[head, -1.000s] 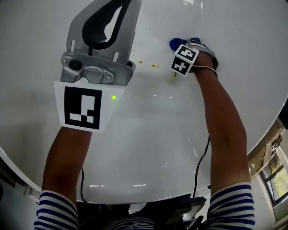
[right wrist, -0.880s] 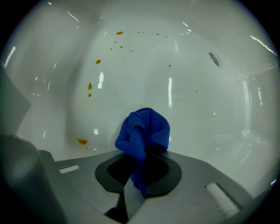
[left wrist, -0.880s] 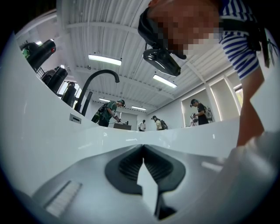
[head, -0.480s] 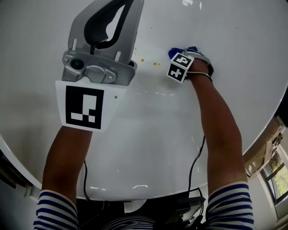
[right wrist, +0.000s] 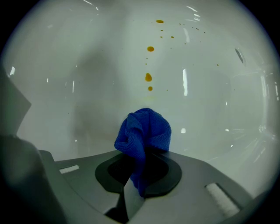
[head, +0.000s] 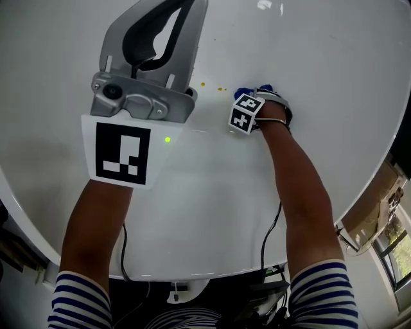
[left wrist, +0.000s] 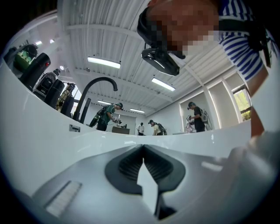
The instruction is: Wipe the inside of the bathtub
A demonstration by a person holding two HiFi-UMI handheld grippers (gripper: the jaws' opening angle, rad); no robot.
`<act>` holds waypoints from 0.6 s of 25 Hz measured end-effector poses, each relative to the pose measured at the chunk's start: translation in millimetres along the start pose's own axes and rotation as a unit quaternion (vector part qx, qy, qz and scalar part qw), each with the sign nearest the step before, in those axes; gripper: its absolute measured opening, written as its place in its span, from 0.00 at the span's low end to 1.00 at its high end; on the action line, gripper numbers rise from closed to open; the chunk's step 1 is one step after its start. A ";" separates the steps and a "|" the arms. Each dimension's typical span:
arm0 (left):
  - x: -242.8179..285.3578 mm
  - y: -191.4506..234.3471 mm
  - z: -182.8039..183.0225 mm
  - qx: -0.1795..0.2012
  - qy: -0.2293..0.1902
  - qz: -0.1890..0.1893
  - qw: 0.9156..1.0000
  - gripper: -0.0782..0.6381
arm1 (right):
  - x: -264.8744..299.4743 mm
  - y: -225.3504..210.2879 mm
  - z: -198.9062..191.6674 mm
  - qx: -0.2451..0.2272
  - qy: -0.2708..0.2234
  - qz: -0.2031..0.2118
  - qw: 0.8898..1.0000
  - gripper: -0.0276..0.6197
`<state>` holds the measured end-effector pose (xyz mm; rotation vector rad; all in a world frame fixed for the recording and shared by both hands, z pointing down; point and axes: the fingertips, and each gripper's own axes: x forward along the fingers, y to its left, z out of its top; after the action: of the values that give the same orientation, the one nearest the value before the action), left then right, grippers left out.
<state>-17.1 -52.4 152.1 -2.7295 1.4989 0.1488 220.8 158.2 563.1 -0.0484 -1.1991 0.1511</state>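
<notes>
Bathtub (head: pixel 334 77) is lying white beneath us. We are clamping a cloth (right wrist: pixel 144 131) in the right gripper (right wrist: pixel 141 162), holding it near orange spots (right wrist: pixel 148 77) inside the tub. We are holding the left gripper (left wrist: pixel 143 151) with jaws together, empty.

In the head view, the blue cloth (head: pixel 244 93) shows only as scraps behind the right gripper (head: pixel 257 99) and its marker cube (head: pixel 246 113), which hide the jaws. The left gripper (head: pixel 181 6) runs off the top edge. Beyond the bathtub (left wrist: pixel 43 148) rim, the people (left wrist: pixel 109 116) are too small to make out.
</notes>
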 end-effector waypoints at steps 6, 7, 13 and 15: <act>-6.6 -5.6 8.5 0.003 0.000 -0.006 1.000 0.11 | 4.1 40.6 0.4 -0.006 0.005 0.024 1.000 0.12; -8.3 -5.9 10.4 0.004 0.000 -0.006 1.000 0.11 | 4.0 47.5 1.0 -0.007 0.005 0.027 1.000 0.12; -16.8 -9.4 21.4 0.005 -0.003 -0.009 1.000 0.11 | 3.1 86.0 6.6 -0.006 0.006 0.053 0.999 0.12; -16.7 -11.6 22.3 0.006 -0.003 -0.011 1.000 0.11 | 5.3 94.6 7.0 -0.006 0.005 0.061 0.998 0.12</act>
<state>-17.8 -30.6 131.2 -2.7319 1.4623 0.1476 207.5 252.3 559.4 -0.1314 -1.1874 0.2501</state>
